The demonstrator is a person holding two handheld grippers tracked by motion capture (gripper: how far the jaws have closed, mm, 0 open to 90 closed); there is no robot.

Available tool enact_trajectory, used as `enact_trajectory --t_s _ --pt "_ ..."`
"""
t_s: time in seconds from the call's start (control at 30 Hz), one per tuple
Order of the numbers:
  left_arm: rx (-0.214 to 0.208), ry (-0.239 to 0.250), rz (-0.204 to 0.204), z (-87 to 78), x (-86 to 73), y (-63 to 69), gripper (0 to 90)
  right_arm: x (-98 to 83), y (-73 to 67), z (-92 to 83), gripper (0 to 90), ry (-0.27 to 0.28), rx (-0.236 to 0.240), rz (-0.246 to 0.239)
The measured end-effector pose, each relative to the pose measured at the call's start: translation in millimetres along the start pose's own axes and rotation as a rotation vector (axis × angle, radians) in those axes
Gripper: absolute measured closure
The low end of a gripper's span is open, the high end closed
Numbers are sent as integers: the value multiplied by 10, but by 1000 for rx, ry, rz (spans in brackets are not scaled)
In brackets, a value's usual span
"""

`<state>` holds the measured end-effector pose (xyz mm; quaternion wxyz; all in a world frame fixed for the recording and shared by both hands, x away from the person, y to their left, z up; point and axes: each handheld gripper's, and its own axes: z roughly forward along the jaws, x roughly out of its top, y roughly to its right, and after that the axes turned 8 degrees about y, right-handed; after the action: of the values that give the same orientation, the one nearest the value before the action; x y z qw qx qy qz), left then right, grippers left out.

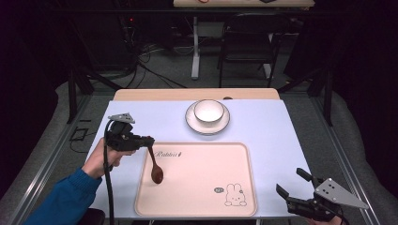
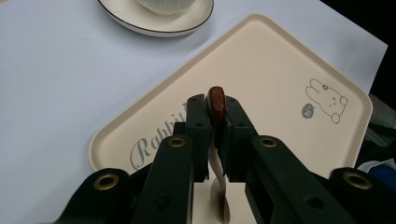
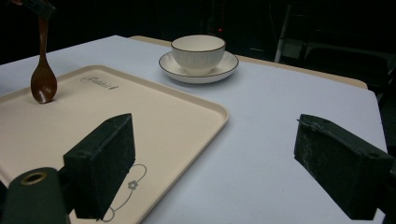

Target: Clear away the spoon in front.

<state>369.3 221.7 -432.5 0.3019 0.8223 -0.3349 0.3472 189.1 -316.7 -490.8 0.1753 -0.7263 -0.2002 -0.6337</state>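
**Spoon held over tray, right tongs idle**

Left tongs (image 1: pixel 149 140), clamped tight on the handle of a brown wooden spoon (image 1: pixel 156 169), handle tip poking up between the pads (plain in the left gripper view). Spoon hanging bowl-down below these tongs, over the near-left part of the cream tray (image 1: pixel 202 208); touching the tray or just clear of it, cannot tell. Beyond the tongs and off to their right, a white bowl (image 1: pixel 208 111) on its saucer (image 1: pixel 189 119), well apart. Far right, at the near bench (image 1: pixel 272 126) edge: right tongs (image 1: pixel 294 183), jaws spread wide, gripping nothing, just beside the tray's right rim.
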Motion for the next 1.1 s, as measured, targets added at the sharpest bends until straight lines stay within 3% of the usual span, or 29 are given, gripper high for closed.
enact_trajectory --t_s 0.53,1.1 --pt "16 -20 -22 259 5 -135 808 -1 2 1 117 -1 -1 0" --pt "38 -6 -68 474 -190 -237 780 0 0 3 117 -2 -2 0"
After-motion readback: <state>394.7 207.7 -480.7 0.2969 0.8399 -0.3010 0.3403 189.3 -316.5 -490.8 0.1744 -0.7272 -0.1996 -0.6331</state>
